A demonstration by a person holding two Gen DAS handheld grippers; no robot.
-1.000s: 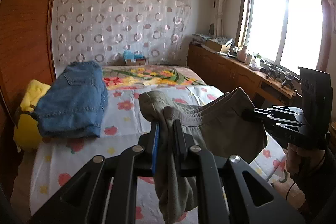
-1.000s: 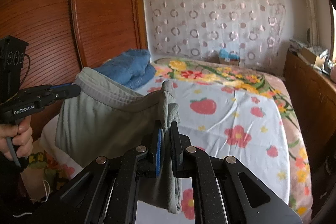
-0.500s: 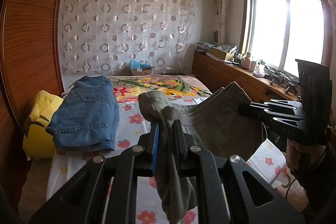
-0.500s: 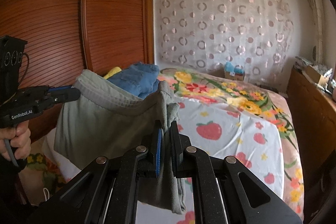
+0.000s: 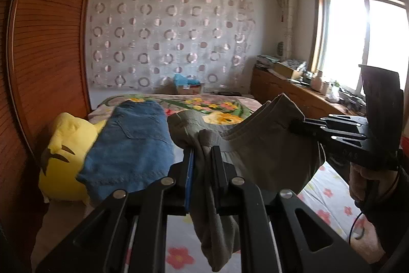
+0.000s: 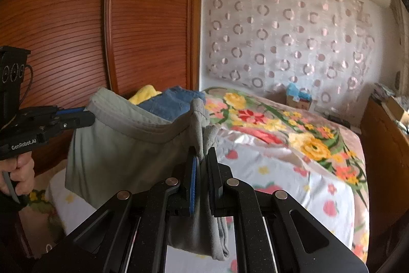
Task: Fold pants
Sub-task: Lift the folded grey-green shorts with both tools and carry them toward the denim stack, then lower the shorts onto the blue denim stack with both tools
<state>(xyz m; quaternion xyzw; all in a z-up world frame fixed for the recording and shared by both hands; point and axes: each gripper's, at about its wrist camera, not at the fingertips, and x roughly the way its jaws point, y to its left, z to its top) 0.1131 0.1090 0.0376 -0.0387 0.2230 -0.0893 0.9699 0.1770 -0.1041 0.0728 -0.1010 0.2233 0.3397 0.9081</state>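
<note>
The left gripper [image 5: 203, 157], low in the frame's centre and angled slightly downward, has its fingers nearly closed on one end of the grey pants' [image 5: 265, 152] waistband. The right gripper [image 6: 203, 160] pinches the other end the same way. The pants hang stretched between them above the floral bed [image 6: 294, 170]. At lower left of the right view, a hand [image 6: 16, 170] squeezes the left handle.
</note>
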